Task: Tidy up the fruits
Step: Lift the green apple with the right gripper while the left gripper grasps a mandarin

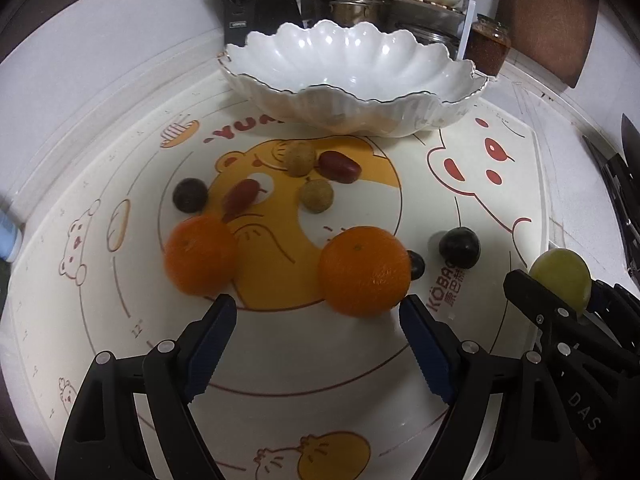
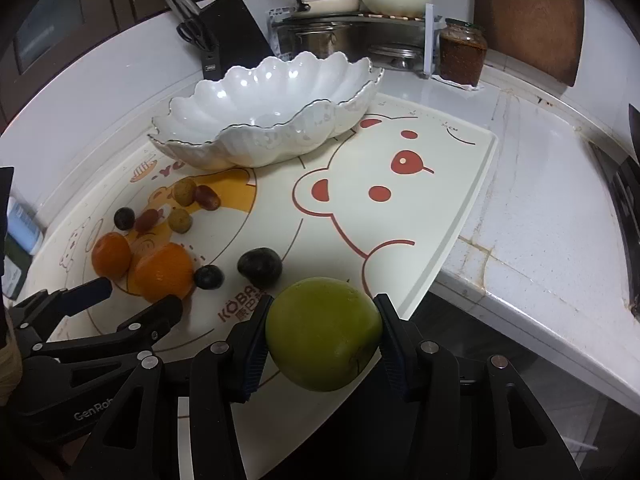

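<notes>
Nearest the right wrist view, the right hand-held gripper (image 2: 322, 340) is clamped on a green apple (image 2: 323, 334), both pads pressing its sides, held above the near corner of the printed mat (image 2: 440, 184). The left hand-held gripper (image 1: 316, 320) has its fingers apart with nothing between them; it hangs just short of the larger orange (image 1: 365, 271), with the smaller orange (image 1: 199, 255) off to its left.

Past the oranges lie two dark plums (image 1: 459, 248), a third dark fruit (image 1: 190, 195) further left, two red dates (image 1: 339, 165) and two tan round fruits (image 1: 316, 196), all loose on the mat. Behind them stands the white scalloped bowl (image 1: 352, 100), which looks empty.

The step in hand appears to be carrying the apple to the bowl while the left side lines up on the larger orange. The next move likely calls for lifting the apple over the wavy rim before letting go, and for centring the open fingers round the orange so it does not roll.

Readable writing: "KOBA" and "-YU" on the mat, partly hidden; "GenRo" and "DAS" on the gripper bodies. A jar (image 2: 462, 54) and pots stand at the back of the bench.
</notes>
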